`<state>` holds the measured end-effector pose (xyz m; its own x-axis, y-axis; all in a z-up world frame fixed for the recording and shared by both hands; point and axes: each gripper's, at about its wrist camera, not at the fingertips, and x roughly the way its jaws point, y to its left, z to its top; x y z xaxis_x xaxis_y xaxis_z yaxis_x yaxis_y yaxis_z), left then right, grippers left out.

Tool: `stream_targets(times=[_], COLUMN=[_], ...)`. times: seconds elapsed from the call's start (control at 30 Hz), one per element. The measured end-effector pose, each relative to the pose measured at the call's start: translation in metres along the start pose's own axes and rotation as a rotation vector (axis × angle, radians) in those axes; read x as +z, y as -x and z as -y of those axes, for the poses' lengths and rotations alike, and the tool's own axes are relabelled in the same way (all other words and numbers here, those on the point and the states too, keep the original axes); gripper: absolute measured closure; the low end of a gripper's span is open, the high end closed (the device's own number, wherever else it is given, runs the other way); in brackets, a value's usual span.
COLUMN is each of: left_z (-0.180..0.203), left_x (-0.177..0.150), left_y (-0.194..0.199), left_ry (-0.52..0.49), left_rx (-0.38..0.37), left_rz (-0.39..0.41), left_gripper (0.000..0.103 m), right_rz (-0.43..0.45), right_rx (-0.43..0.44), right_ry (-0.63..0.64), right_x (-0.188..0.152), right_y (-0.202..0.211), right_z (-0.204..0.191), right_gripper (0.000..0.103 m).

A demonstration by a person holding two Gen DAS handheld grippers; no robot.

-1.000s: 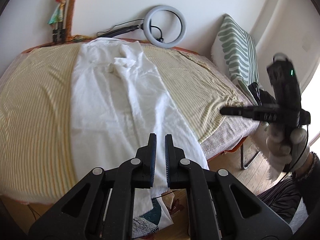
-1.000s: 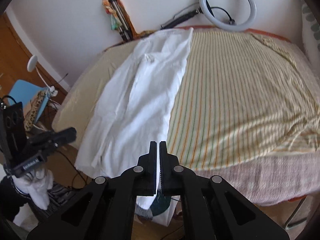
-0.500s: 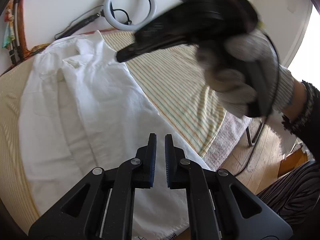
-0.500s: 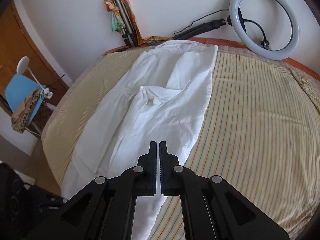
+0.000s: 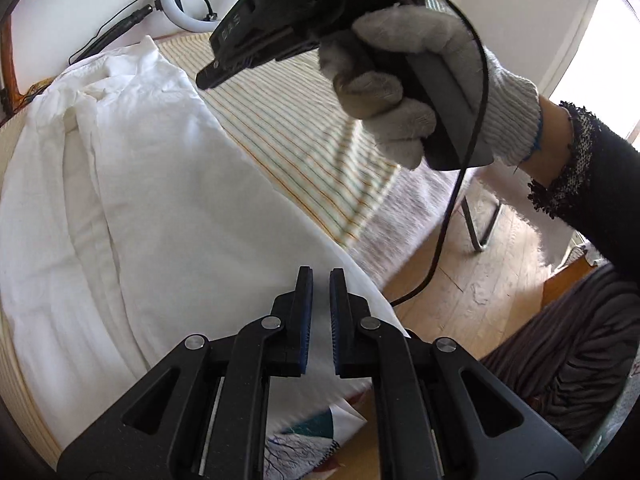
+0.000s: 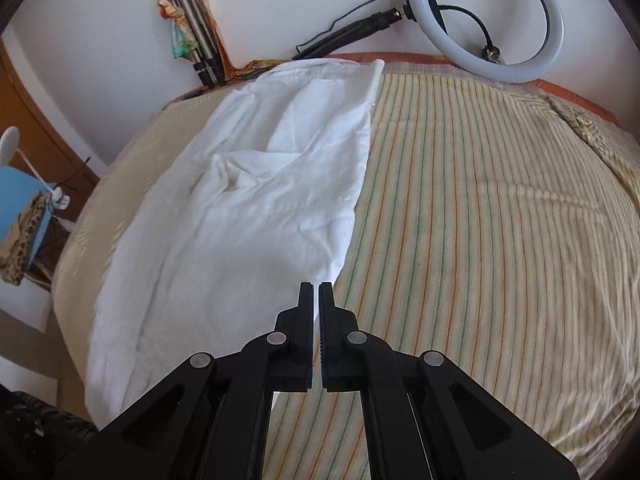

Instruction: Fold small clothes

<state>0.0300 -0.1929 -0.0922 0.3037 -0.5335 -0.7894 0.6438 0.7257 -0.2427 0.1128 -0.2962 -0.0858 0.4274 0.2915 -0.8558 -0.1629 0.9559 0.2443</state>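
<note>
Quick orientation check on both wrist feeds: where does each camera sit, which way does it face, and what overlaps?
Left wrist: rides the left gripper, angled down at the white garment; the gloved right hand holding the right gripper crosses overhead.
Right wrist: rides the right gripper, angled down along the garment's edge, facing the wall; only its own fingers show.
Shared: garment, striped bedspread, ring light.

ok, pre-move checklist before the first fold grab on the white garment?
1. White garment spread on the striped cover: ok, though rumpled near the middle.
2. Left gripper shut, nothing held: ok.
3. Right gripper shut, nothing held: ok.
4. Jaws opened for a grab: not ok.
5. Right gripper over the garment's edge: ok.
6. Near hem lying flat: cannot tell, it hangs off the edge.
</note>
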Motion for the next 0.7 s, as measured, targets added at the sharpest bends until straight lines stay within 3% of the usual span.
stream_targets(times=[0.07, 0.17, 0.2, 0.27, 0.37, 0.5, 0.7], left_z=[0.003, -0.003, -0.007, -0.016, -0.038, -0.084, -0.137], left_x=[-0.004, -0.009, -0.011, -0.023, -0.043, -0.081, -0.132], left_y=[0.016, 0.053, 0.066, 0.094, 0.119, 0.138, 0.137], left_ry=[0.019, 0.119, 0.151, 0.205, 0.270, 0.442, 0.665], left_rx=[0.016, 0.011, 0.015, 0.037, 0.083, 0.117, 0.037], left_rz=[0.031, 0.116, 0.149, 0.219, 0.249, 0.234, 0.155], left_gripper=[0.098, 0.080, 0.073, 0.069, 0.064, 0.055, 0.054], right_rz=[0.022, 0.083, 0.114, 0.130, 0.147, 0.136, -0.014], right_rx=[-0.009, -0.028, -0.027, -0.020, 0.015, 0.083, 0.154], right_ry=[0.012, 0.011, 0.009, 0.002, -0.037, -0.098, -0.164], right_x=[-0.007, -0.025, -0.034, -0.044, -0.070, -0.108, -0.165], right_y=[0.018, 0.049, 0.061, 0.074, 0.095, 0.102, 0.081], right_z=[-0.008, -0.019, -0.023, -0.029, -0.037, -0.041, -0.043], right_gripper=[0.100, 0.067, 0.065, 0.065, 0.065, 0.065, 0.065])
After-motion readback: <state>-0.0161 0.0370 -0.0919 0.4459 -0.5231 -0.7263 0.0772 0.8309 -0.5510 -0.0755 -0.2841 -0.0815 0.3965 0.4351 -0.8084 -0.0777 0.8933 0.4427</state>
